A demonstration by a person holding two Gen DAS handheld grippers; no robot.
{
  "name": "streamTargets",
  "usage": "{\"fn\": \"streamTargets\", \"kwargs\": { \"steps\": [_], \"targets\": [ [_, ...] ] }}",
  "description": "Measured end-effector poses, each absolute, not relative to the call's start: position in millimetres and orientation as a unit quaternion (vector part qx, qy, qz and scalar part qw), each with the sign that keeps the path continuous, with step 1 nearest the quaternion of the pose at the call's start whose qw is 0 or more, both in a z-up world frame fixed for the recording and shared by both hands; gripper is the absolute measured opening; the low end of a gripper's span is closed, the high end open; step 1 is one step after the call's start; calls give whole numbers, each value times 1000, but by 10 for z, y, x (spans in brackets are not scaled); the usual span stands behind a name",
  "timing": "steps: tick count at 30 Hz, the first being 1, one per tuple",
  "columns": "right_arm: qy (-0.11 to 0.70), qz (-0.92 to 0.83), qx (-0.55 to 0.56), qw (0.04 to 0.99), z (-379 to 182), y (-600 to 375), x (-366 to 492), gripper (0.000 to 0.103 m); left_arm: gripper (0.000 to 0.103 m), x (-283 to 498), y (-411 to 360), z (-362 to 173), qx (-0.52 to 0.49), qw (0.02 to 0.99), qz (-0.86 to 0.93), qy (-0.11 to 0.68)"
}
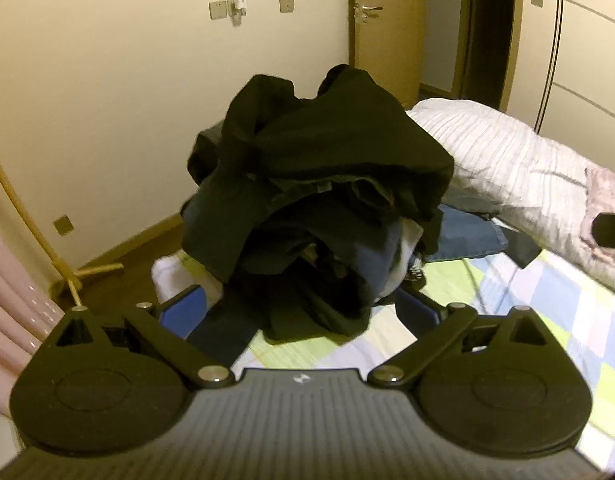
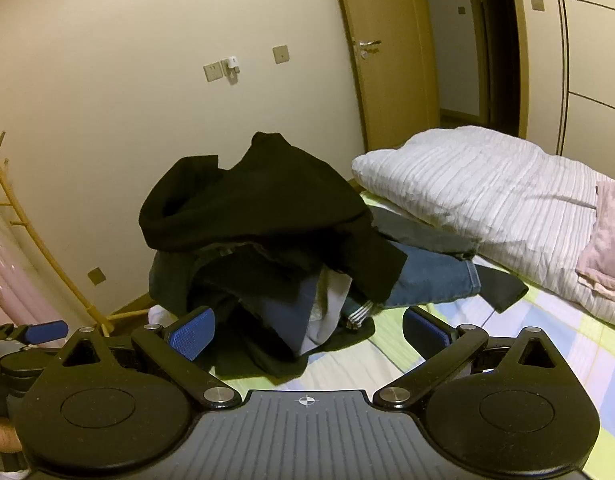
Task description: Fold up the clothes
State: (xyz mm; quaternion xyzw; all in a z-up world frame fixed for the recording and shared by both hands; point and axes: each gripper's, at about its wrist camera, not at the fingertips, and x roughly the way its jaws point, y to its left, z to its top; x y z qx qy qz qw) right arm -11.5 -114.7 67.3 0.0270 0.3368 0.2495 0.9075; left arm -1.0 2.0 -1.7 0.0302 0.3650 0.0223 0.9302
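Note:
A heap of dark clothes [image 1: 315, 184] lies on the bed, with a black garment [image 2: 259, 208] draped on top. Blue jeans [image 2: 435, 280] stick out on the heap's right, and a white piece [image 2: 331, 312] shows low in its front. My left gripper [image 1: 299, 308] is open, its blue pads either side of the heap's near foot, holding nothing. My right gripper [image 2: 307, 334] is also open and empty, just short of the heap. At the left edge of the right wrist view I see one of the left gripper's blue pads [image 2: 47, 330].
The bed has a checked green, blue and white sheet [image 2: 527, 360]. A folded white striped quilt [image 2: 487, 200] and a pink cloth [image 2: 607, 256] lie at the right. A wooden coat rack [image 2: 35, 248] stands on the floor to the left, and a door [image 2: 387, 60] is behind.

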Motion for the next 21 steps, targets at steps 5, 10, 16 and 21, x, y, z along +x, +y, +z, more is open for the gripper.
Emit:
{"fn": "streamTargets", "kwargs": {
  "steps": [5,10,16,21],
  "targets": [
    [330,251,18,910,676,-1130,-141,102,99,-34,66,-57,10,926,17,376],
    [324,248,5,913,677,-1119,-179,102,99,-71,91,-137,-3,923,12,385],
    [346,272,33,897,630,-1112,-101,102,99,-109,108,-160,3,922,18,386],
    [353,278,24,893,650,-1074,-116,102,99,-122,133,-139,8,924,21,382]
  ]
}}
